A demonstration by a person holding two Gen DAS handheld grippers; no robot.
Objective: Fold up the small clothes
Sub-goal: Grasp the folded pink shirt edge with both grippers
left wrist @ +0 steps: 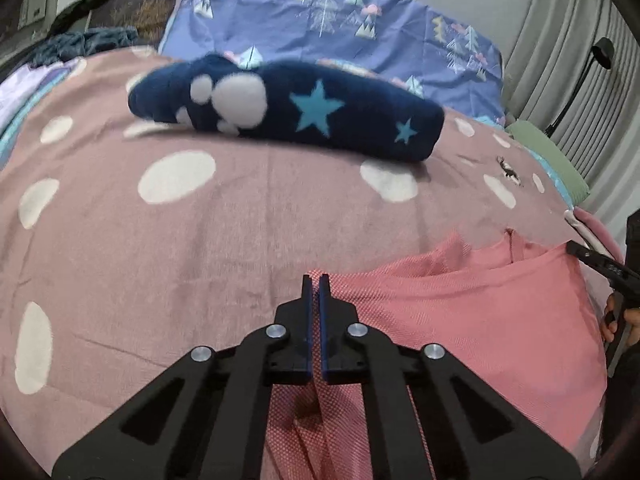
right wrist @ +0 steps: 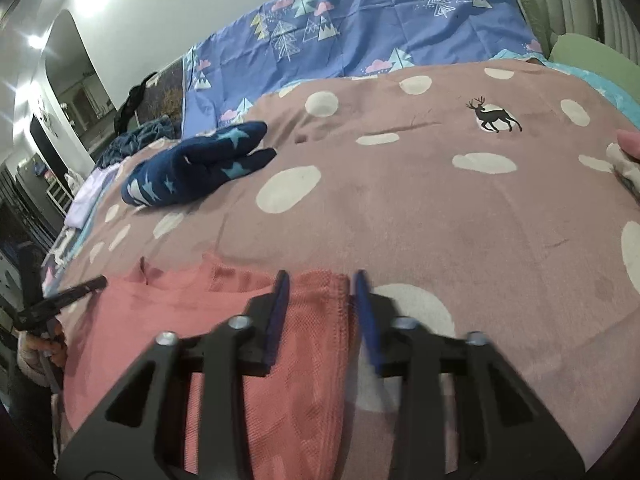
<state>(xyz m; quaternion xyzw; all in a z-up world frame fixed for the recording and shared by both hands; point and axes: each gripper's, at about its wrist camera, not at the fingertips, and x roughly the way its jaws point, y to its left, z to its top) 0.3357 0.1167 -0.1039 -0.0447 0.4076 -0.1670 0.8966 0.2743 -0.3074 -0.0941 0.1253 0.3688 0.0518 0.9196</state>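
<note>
Dotted blanket (right wrist: 400,208), pink garment (left wrist: 460,320) – deer print (right wrist: 494,114) right view only

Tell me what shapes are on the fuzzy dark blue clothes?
The folded navy fleece garment shows light blue stars and a white paw print, clearest in the left wrist view.

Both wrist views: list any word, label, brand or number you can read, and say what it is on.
No readable text in either view.
The pink garment shows no label or print.
The navy garment has only stars and paw shapes.
The blanket has only dots and a deer figure.
The blue sheet has only trees and clouds.
</note>
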